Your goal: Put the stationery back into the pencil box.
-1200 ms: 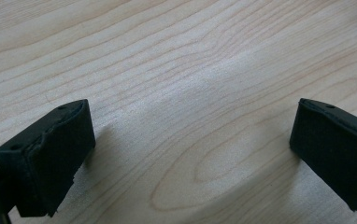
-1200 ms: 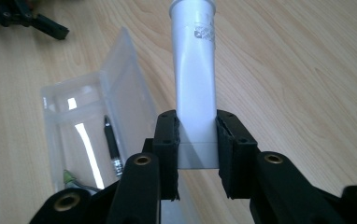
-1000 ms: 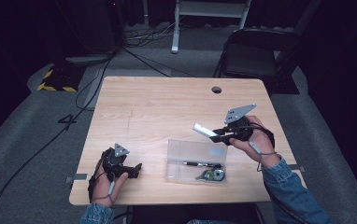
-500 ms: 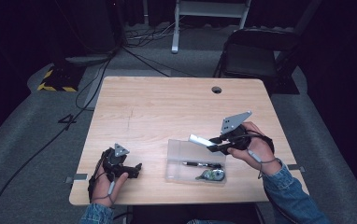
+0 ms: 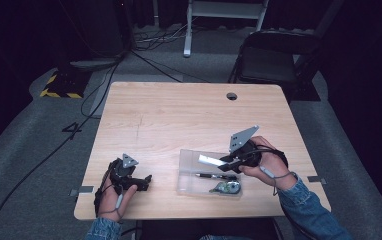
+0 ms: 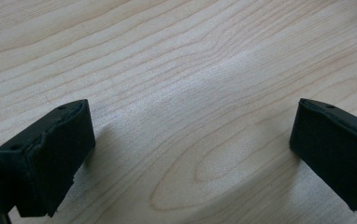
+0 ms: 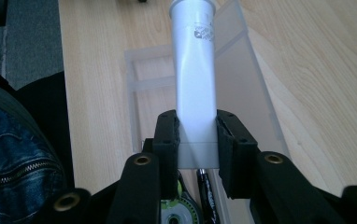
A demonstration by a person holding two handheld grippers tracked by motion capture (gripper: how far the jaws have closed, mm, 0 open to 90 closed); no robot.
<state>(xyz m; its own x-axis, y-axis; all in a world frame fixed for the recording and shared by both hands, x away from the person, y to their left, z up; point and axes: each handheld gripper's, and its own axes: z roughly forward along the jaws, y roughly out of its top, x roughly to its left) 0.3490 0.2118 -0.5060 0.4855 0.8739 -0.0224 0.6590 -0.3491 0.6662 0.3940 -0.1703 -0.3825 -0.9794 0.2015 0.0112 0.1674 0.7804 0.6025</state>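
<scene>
my right gripper (image 7: 197, 140) is clamped on a white tube (image 7: 194, 70), which i hold over the clear plastic box (image 5: 189, 172); a black pen (image 5: 218, 176) lies inside the box. my left gripper (image 5: 140, 181) rests left of the box, jaws wide apart, holding nothing

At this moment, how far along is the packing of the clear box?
Done: a black pen and a green tape roll already lie in the clear box. In hand: the right tongs grip a white tube above the box. Left: lowering and releasing it. The left tongs rest open on the table.
</scene>
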